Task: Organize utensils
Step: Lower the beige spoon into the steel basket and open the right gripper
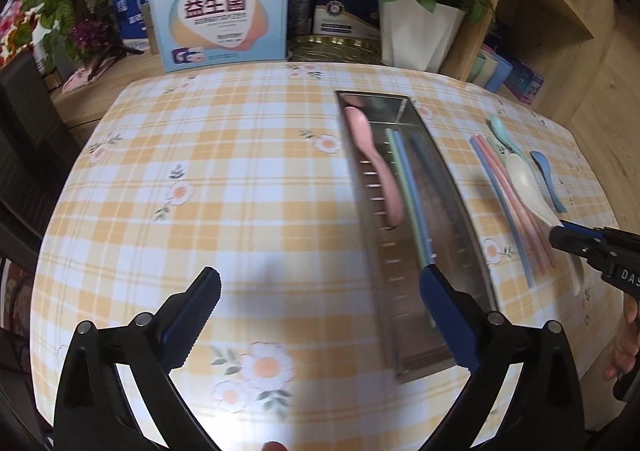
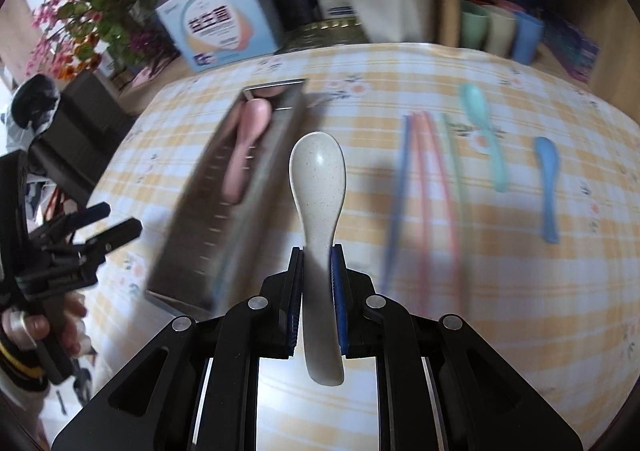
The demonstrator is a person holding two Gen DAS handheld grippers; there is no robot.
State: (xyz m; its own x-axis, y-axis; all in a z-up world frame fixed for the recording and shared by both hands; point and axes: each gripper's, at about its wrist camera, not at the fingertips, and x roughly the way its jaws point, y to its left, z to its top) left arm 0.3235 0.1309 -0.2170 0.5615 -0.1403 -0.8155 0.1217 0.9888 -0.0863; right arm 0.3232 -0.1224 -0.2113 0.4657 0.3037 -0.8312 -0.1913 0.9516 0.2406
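A long steel tray lies on the checked tablecloth. In it are a pink spoon and green and blue chopsticks. My left gripper hovers open over the cloth at the tray's near left side, with nothing between its fingers. In the right wrist view my right gripper is shut on the handle of a speckled white spoon, held above the cloth just right of the tray. Loose pink and blue chopsticks, a teal spoon and a blue spoon lie on the cloth to the right.
A product box, a white pot of red roses and pink flowers line the table's far edge. Pastel cups stand on a shelf at the back right. A person's hand holds the left gripper.
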